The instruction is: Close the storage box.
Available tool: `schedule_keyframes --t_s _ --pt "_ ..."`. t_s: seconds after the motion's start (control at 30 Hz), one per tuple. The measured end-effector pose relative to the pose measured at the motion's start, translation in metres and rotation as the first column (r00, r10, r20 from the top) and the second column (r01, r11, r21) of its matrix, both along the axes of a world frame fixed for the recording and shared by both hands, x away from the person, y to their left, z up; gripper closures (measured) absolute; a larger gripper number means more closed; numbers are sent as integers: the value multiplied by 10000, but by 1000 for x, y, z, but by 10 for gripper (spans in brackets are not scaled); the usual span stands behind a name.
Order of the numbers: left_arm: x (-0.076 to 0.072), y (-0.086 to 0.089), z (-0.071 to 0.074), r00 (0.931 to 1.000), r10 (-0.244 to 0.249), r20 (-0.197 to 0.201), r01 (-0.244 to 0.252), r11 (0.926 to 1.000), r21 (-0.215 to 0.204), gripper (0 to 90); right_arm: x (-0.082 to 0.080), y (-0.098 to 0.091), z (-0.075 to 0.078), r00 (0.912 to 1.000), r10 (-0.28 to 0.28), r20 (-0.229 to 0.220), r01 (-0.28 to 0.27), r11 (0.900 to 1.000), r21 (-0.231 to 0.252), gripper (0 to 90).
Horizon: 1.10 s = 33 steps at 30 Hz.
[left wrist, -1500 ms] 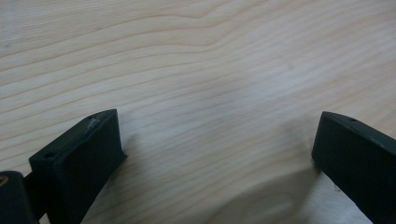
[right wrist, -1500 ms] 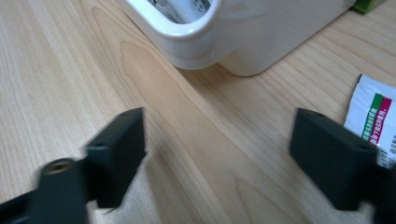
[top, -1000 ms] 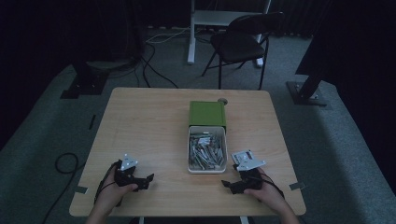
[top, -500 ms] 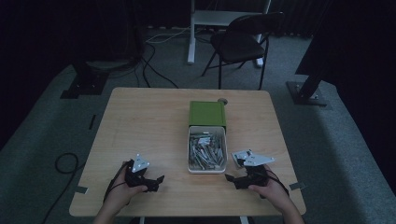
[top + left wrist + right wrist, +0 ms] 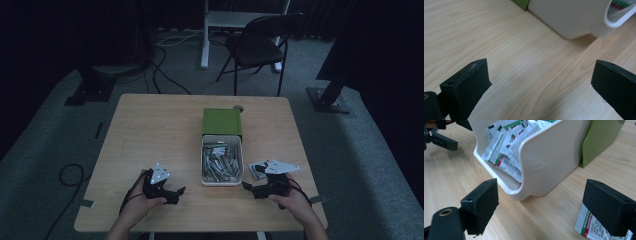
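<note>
Packet (image 5: 596, 226) lies beside the bin (image 5: 549, 165); right gripper (image 5: 541, 207), fingers spread and empty, should straddle it squarely.

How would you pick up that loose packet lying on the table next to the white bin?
The packet lies flat on the table, so I'd slide one jaw of the right claw under its free edge, coming low from the person's side.

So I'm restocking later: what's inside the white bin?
The white bin holds a loose heap of small sachets with red and green print, piled on one another. Those on top cover the ones beneath and the bin's floor.
</note>
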State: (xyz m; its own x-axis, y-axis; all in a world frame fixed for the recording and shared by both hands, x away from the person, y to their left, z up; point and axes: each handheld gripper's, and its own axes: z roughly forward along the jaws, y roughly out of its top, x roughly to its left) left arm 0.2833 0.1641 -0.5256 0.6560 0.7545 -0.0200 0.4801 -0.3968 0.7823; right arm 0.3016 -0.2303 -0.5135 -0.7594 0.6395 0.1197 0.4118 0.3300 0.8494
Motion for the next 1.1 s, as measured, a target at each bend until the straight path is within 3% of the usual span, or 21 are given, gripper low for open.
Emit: schedule_keyframes --t_s 0.33,0.57,0.8,1.1 --pt "6 -21 9 9989 -331 331 340 9990 -282 24 11 2 3 9999 -132 -83 135 9992 379 128" --pt "11 -33 16 9969 -637 466 648 9977 -216 24 15 5 6 9998 -179 -4 179 9984 541 128" --pt "18 -42 20 9959 -698 582 736 9952 -647 24 18 4 3 9997 -243 -93 248 9981 566 129" --pt "30 -47 24 9959 -589 690 637 9955 -695 24 22 2 3 9991 -416 -114 422 9974 585 130"
